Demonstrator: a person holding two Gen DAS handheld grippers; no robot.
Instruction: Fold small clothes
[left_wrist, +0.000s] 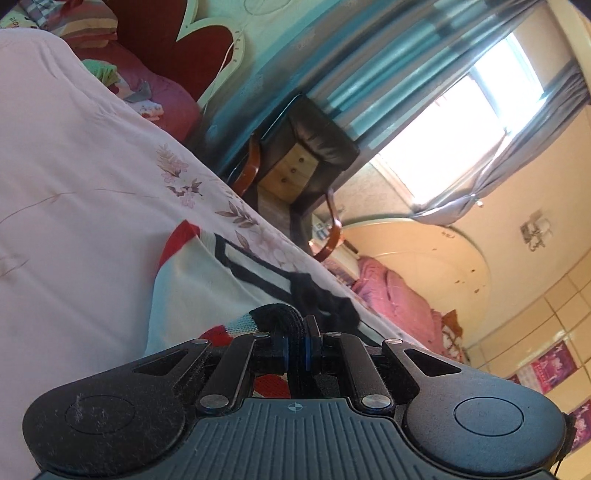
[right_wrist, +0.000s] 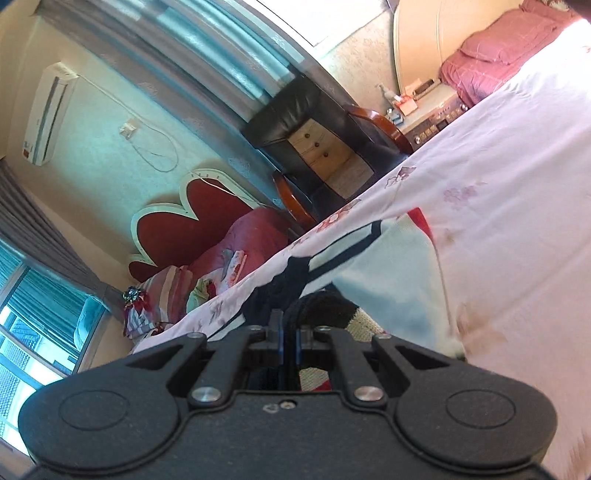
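Gripping black hem of white sweater (left_wrist: 192, 280): both claws; length running bedward.

both views are taken from just behind a gripper, low and close over the pale pink flower-printed bedsheet (left_wrist: 92, 177), with the horizon heavily tilted. the left wrist view is aimed across the bed toward the black leather armchair with wooden arms (left_wrist: 306, 147) and the bright window (left_wrist: 476, 122). the same armchair (right_wrist: 295, 110) is caught from the right wrist, plus the sheet (right_wrist: 517, 221) and the white knit garment with black bands (left_wrist: 207, 280) (right_wrist: 388, 266).
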